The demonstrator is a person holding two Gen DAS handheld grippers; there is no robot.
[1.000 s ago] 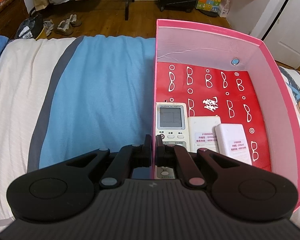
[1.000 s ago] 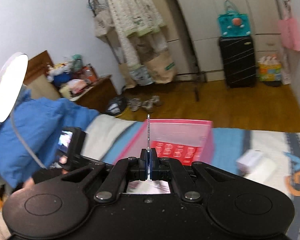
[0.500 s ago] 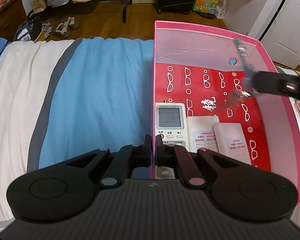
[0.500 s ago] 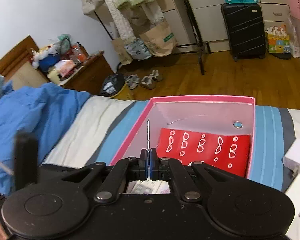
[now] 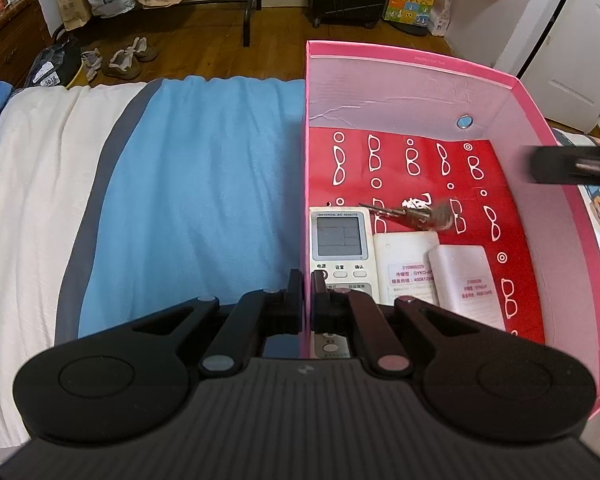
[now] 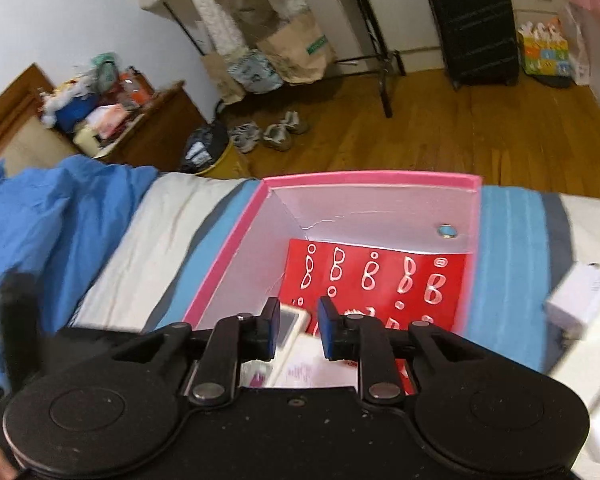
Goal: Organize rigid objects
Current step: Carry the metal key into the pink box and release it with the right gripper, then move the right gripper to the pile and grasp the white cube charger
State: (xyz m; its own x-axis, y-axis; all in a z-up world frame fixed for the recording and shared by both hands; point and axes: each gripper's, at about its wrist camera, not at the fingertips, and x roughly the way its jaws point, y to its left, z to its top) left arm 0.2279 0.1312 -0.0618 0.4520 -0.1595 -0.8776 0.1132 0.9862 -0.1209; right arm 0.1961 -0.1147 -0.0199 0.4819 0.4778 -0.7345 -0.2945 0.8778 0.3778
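In the left wrist view, the left gripper (image 5: 307, 296) sat at the lower centre of the frame with its fingers pinched on the near left wall of the pink box (image 5: 540, 152). The box stood on the striped bed cover (image 5: 204, 184) and filled the right half of the frame. Inside, on a red sheet printed with white spectacles (image 5: 476, 200), lay a white air-conditioner remote (image 5: 340, 240) against the left wall, with two white flat cards (image 5: 410, 264) just right of it. A set of keys (image 5: 414, 214) lay blurred above the cards, at the middle of the box. A dark part of the other tool (image 5: 572, 166) poked in at the right edge.

In the right wrist view, the right gripper (image 6: 299, 330) hung over the near end of the box (image 6: 228, 256), its blue-padded fingers (image 6: 327, 330) apart and holding nothing. A small white box (image 6: 580, 292) lay on the bed at the right edge, outside the pink one.
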